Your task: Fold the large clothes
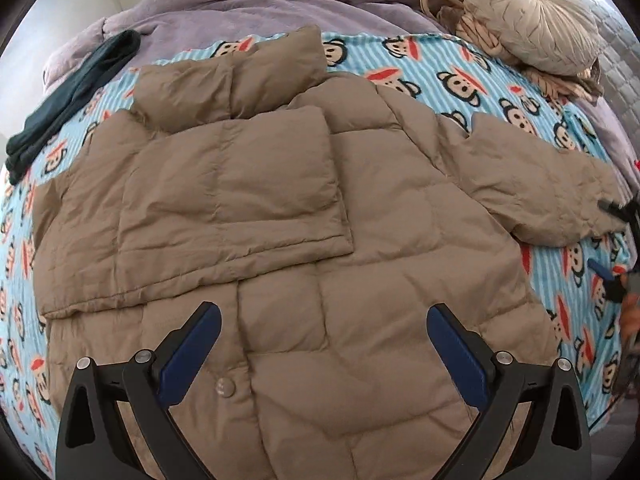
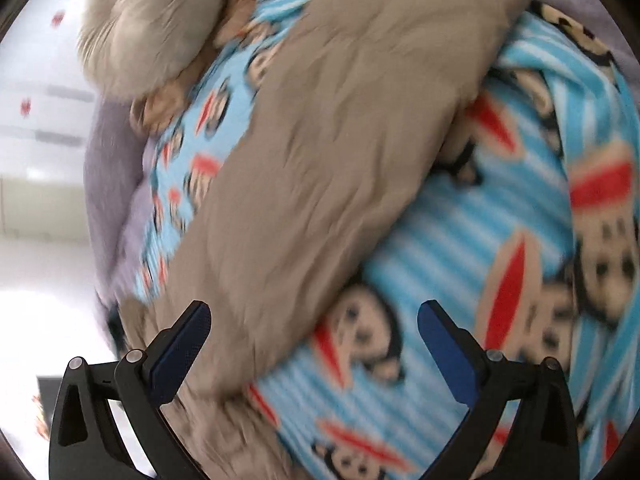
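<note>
A tan puffer jacket lies flat on a blue monkey-print blanket. Its left sleeve is folded across the chest. Its right sleeve stretches out to the right. My left gripper is open and empty, hovering over the jacket's lower front near a snap button. My right gripper is open and empty above the right sleeve; it also shows at the right edge of the left wrist view. The right wrist view is blurred.
A dark green garment lies at the far left of the bed. A round beige cushion and a tan woven bag sit at the far right. A lilac bedspread covers the bed behind the blanket.
</note>
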Demonstrator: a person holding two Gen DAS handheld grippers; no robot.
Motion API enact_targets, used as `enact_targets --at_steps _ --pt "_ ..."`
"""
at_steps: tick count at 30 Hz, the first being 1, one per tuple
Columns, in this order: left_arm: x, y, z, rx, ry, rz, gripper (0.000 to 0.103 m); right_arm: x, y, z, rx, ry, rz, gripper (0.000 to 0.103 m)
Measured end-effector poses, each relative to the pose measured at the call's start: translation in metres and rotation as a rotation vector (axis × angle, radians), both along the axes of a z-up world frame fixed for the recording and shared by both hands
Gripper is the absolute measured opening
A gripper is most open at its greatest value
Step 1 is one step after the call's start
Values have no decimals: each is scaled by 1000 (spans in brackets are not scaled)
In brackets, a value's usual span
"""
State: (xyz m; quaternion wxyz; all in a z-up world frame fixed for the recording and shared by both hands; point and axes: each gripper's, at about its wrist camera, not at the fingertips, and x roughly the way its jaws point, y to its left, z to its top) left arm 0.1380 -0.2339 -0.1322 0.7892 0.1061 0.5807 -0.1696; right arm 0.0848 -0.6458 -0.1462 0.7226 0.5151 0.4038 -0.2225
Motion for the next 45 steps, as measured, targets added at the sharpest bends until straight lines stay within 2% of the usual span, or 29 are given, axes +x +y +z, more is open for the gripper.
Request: enact_targets --at_steps 4,9,10,11,12,14,15,18,24,29,33,38,42,45 --pt "4 -11 0 23 1 2 103 5 -33 -14 94 -99 -82 103" --pt "13 -16 4 40 -11 15 103 20 -52 -26 215 -224 -154 100" --pt "13 -16 5 39 -12 17 103 22 -53 -26 229 -233 -166 91" --pt "14 -15 6 39 -12 21 103 25 -53 -27 244 -225 -182 70" --pt "15 -14 6 39 -12 27 103 29 -54 -31 268 -209 -187 61" --pt "16 -13 7 42 -15 33 103 31 -55 -36 331 -210 -195 20" --pt "16 -11 8 46 -17 37 103 31 -54 -38 357 -218 -203 13" --pt "18 -5 12 54 -23 48 103 33 -50 -25 337 -258 -175 9" --pt "21 4 17 86 -41 48 103 60 -30 31 233 -339 -26 9" --pt "26 16 26 69 -51 61 103 93 2 76 143 -390 129 9" --pt "32 34 32 66 -61 92 103 129 50 107 96 -438 281 9" --pt "44 72 33 56 -67 155 103 174 125 130 15 -455 482 9" --pt "51 113 32 54 -72 223 103 198 198 132 -90 -413 658 9" --pt "53 138 28 49 -68 269 103 213 247 119 -155 -351 753 9"
